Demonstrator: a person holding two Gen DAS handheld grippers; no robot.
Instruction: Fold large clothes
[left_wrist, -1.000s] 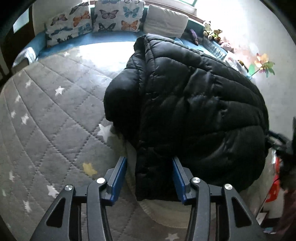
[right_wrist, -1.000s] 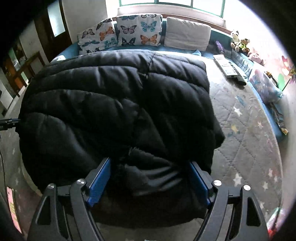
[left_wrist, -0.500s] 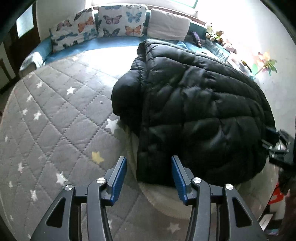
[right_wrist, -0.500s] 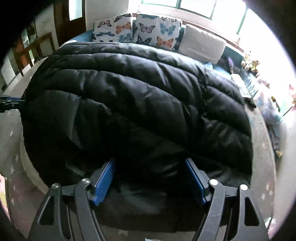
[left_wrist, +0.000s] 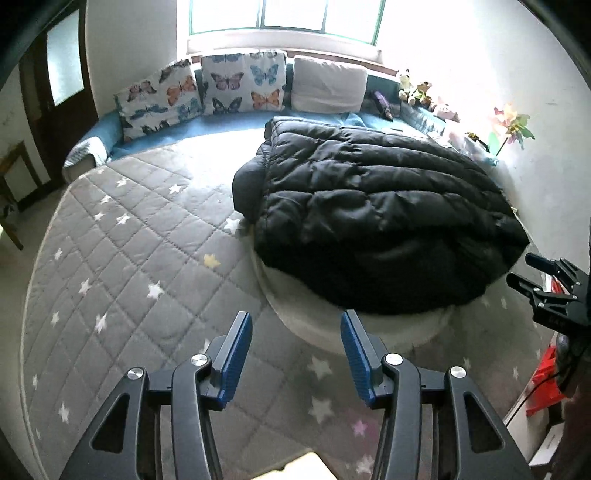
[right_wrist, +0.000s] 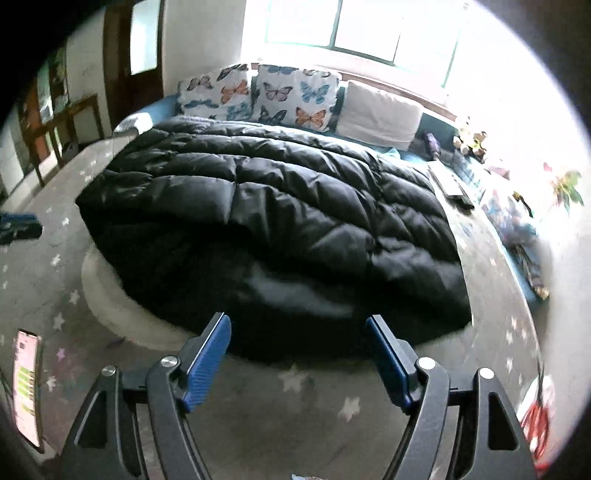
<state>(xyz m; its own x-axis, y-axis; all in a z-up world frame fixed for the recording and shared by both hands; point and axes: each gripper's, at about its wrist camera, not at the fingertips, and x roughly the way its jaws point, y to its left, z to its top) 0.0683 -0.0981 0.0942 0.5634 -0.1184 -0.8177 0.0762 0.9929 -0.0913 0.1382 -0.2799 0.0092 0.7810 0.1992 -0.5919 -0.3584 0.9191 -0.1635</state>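
Observation:
A black puffer jacket (left_wrist: 373, 210) lies folded in a thick bundle on the grey star-quilted bed (left_wrist: 122, 251), partly over a round white cushion (left_wrist: 354, 325). It also shows in the right wrist view (right_wrist: 280, 229). My left gripper (left_wrist: 295, 332) is open and empty, held back from the jacket's near edge. My right gripper (right_wrist: 297, 334) is open and empty, just short of the jacket's front hem. The right gripper also shows at the right edge of the left wrist view (left_wrist: 546, 288).
Butterfly pillows (left_wrist: 207, 88) and a white pillow (left_wrist: 327, 90) line the blue headboard bench under the window. Soft toys (left_wrist: 417, 88) and a pinwheel (left_wrist: 511, 127) stand at the right wall. A lit phone (right_wrist: 27, 380) lies at the left in the right wrist view.
Both grippers let go of the jacket and pulled back and up from it. The jacket now lies further off in both views, resting on the bed.

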